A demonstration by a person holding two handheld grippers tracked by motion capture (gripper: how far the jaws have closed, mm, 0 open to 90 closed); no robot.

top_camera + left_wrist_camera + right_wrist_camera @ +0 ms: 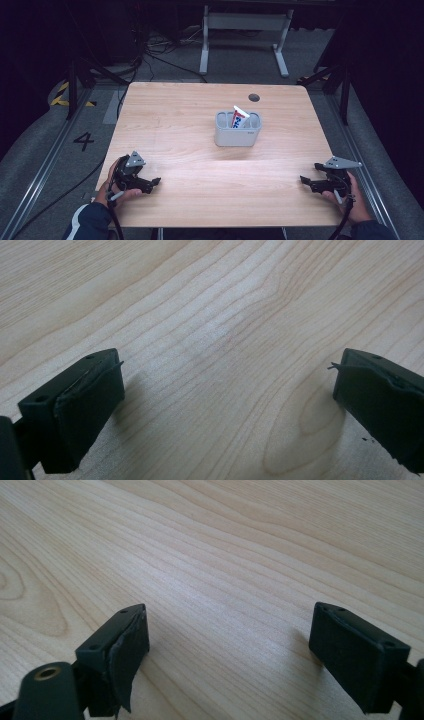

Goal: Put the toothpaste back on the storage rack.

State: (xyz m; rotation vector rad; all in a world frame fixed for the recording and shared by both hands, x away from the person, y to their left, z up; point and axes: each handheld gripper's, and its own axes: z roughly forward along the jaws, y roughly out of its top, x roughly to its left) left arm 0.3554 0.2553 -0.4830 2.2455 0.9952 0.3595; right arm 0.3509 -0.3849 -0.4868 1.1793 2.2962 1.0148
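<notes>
A grey holder with several compartments (238,135) stands at the middle of the wooden table (190,105). A white, red and blue tube (240,117) leans upright in it. My left gripper (154,183) rests at the table's front left, held in a hand, its jaws pointing toward the centre. In the left gripper view its black pads (90,405) stand wide apart over bare wood, so the left gripper (227,390) is open and empty. My right gripper (305,182) lies at the front right, also pointing inward. In the right gripper view the right gripper (230,645) is open, nothing between its pads (127,647).
A dark round hole (254,97) is set in the table near the far edge. Beyond the table stands a white metal frame (245,30) on a grey floor, with cables at the far left. A floor mark "4" (83,141) lies to the left.
</notes>
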